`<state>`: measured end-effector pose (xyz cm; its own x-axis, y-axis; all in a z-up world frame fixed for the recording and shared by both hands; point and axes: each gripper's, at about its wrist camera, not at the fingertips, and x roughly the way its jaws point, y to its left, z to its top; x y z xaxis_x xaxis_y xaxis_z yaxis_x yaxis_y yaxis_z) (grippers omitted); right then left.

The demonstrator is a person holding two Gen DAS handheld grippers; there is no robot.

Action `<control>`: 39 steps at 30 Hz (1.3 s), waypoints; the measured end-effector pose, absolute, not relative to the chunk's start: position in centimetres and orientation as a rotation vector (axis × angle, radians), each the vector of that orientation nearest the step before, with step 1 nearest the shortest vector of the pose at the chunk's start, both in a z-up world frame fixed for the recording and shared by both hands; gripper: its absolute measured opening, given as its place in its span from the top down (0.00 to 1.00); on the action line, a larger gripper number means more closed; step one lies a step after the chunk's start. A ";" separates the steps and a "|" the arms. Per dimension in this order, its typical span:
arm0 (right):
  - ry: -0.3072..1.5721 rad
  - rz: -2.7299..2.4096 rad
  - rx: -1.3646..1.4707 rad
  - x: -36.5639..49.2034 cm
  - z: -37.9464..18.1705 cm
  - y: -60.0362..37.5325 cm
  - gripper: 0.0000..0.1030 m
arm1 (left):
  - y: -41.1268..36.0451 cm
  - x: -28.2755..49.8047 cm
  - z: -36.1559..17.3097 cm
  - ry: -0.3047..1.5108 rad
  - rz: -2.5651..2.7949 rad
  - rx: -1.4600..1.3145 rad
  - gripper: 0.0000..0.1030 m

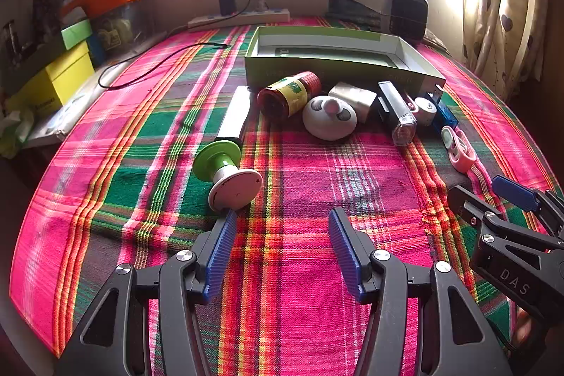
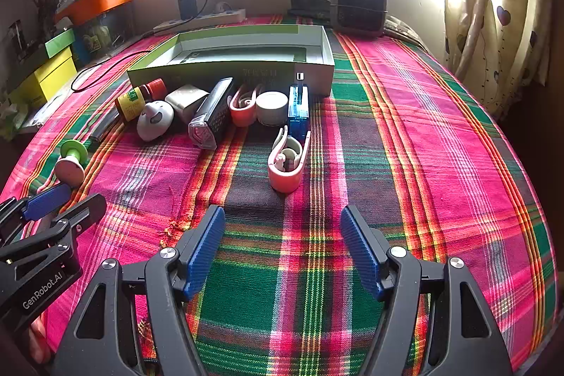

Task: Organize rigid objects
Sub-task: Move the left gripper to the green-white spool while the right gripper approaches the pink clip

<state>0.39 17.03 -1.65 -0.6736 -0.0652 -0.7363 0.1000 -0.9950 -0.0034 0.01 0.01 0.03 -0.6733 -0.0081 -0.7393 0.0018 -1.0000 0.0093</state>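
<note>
"DAS" on right gripper [image 1: 507, 196], "GenRobot.AI" on left gripper [image 2: 53, 199]

Box [image 2: 232, 73]: behind the row of objects.
Bottle [image 2: 135, 99]: left end of row.
USB device [image 2: 298, 110]: right end.
Clip [image 2: 287, 164]: before the USB device.
Spool [image 1: 227, 173]: left, apart.

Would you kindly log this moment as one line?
left hand-held gripper: open, empty | right hand-held gripper: open, empty | green box: empty | items: on cloth
</note>
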 end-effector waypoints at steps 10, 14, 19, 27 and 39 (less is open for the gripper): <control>0.067 -2.793 1.226 0.4 -1.7 17.0 0.33 | 0.0 0.0 0.0 -0.013 -2.868 1.268 0.48; 0.066 -2.793 1.226 0.4 -1.7 17.0 0.33 | 0.0 0.0 0.0 -0.013 -2.868 1.268 0.48; 0.066 -2.793 1.226 0.4 -1.6 17.0 0.33 | 0.0 0.0 0.0 -0.013 -2.867 1.268 0.48; 0.068 -2.790 1.228 0.4 -1.6 17.2 0.33 | -0.1 -0.1 -0.3 -0.017 -2.878 1.280 0.48; 0.071 -2.777 1.237 0.2 -1.5 17.1 0.33 | 0.2 -0.2 -0.1 -0.011 -2.889 1.290 0.48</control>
<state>0.16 17.12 -1.48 -0.6651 -0.0727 -0.7432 0.1107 -0.9938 -0.0018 -0.20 0.20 -0.14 -0.6674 0.0178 -0.7445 -0.0236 -0.9997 -0.0028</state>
